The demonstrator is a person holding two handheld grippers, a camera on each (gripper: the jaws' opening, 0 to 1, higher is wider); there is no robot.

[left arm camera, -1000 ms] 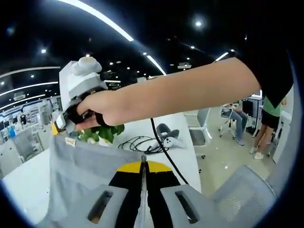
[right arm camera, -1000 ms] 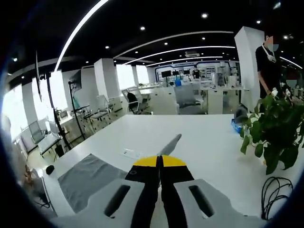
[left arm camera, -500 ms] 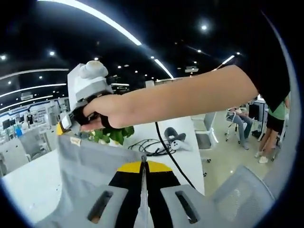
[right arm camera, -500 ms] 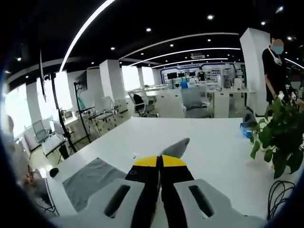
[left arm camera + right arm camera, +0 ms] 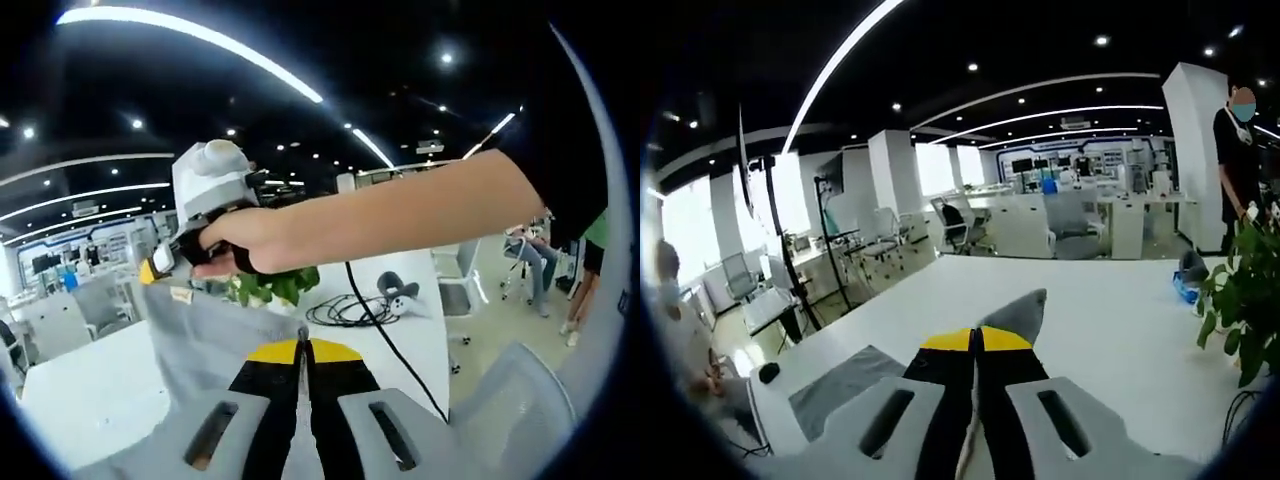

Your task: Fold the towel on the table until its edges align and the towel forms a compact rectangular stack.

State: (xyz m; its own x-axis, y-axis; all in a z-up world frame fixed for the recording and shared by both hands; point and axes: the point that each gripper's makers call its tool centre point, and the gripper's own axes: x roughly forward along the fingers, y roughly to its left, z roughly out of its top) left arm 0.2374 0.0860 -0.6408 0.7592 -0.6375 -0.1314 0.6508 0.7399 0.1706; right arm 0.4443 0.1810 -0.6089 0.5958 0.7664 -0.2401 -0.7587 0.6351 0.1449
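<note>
You hold the gray towel (image 5: pixel 215 340) lifted off the white table (image 5: pixel 1110 330), centre frame in both views, left gripper (image 5: pixel 303 345) and right gripper (image 5: pixel 976 340) each clamped on a corner. Keep both corners level while carrying them across.

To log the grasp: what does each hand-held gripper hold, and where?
Both hold the grey towel: left hand-held gripper and right hand-held gripper each pinch its upper edge.

Right gripper (image 5: pixel 975 345) jaws closed on grey towel (image 5: pixel 1016 313), a corner poking up past the tips. More towel lies left of the jaws on white table (image 5: pixel 1110 340). Potted plant (image 5: pixel 1245 310) far right.
</note>
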